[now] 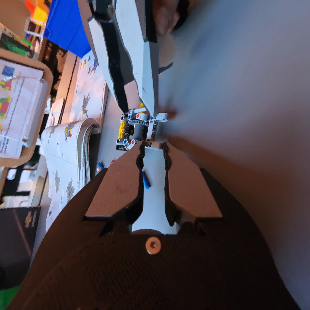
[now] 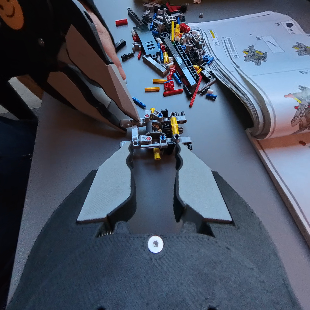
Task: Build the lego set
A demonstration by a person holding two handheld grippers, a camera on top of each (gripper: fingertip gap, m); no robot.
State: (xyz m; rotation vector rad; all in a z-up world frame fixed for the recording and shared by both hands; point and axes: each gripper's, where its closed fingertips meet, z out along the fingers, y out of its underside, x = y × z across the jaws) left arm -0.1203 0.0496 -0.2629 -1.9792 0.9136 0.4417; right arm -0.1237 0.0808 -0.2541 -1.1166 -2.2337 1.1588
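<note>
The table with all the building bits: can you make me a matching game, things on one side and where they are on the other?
Things:
1. gear assembly
2. pile of loose pieces
3. open instruction booklet
4. short red piece

Places:
A. at the right edge of the table
B. alone, left of the pile
C. between the two grippers' fingertips
D. far side of the table, behind the assembly

Pairs: 1-C, 2-D, 3-A, 4-B

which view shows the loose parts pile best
The right wrist view: the parts pile lies in plain sight on the table, beyond the model. The left wrist view shows only a few stray pins.
</note>
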